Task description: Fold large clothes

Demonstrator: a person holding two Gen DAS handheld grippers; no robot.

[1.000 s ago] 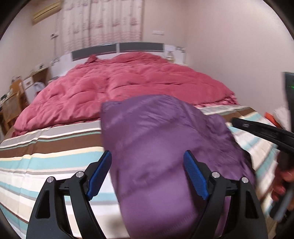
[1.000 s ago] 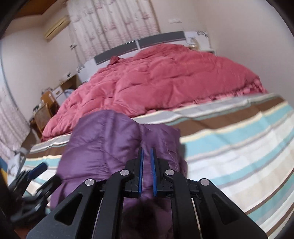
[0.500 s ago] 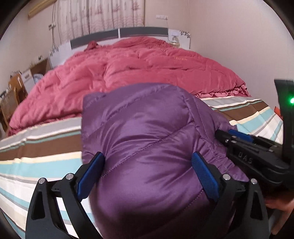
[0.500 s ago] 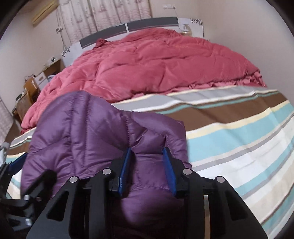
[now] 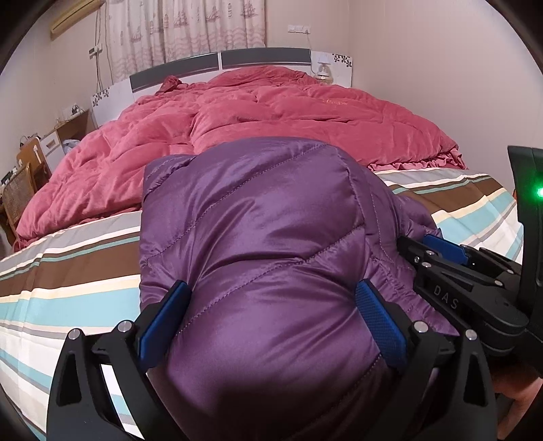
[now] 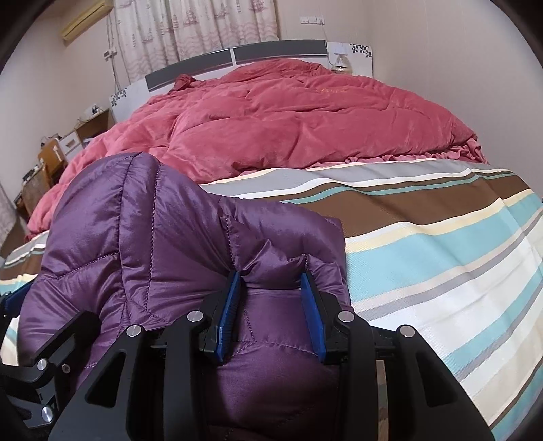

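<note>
Jacket (image 5: 264, 237), purple and puffy, sits bunched at the near edge of the bed (image 6: 441, 244), looking mostly folded. Left gripper (image 5: 271, 315) spreads wide around its bulk; right gripper (image 6: 271, 315) is half open, straddling a fold, neither pinching. Likely left: tidying, release

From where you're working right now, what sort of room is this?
Almost certainly a home bedroom. A large bed with a striped sheet and a rumpled red comforter fills the view, with a headboard against a curtained window. The purple down jacket lies at the foot.
</note>
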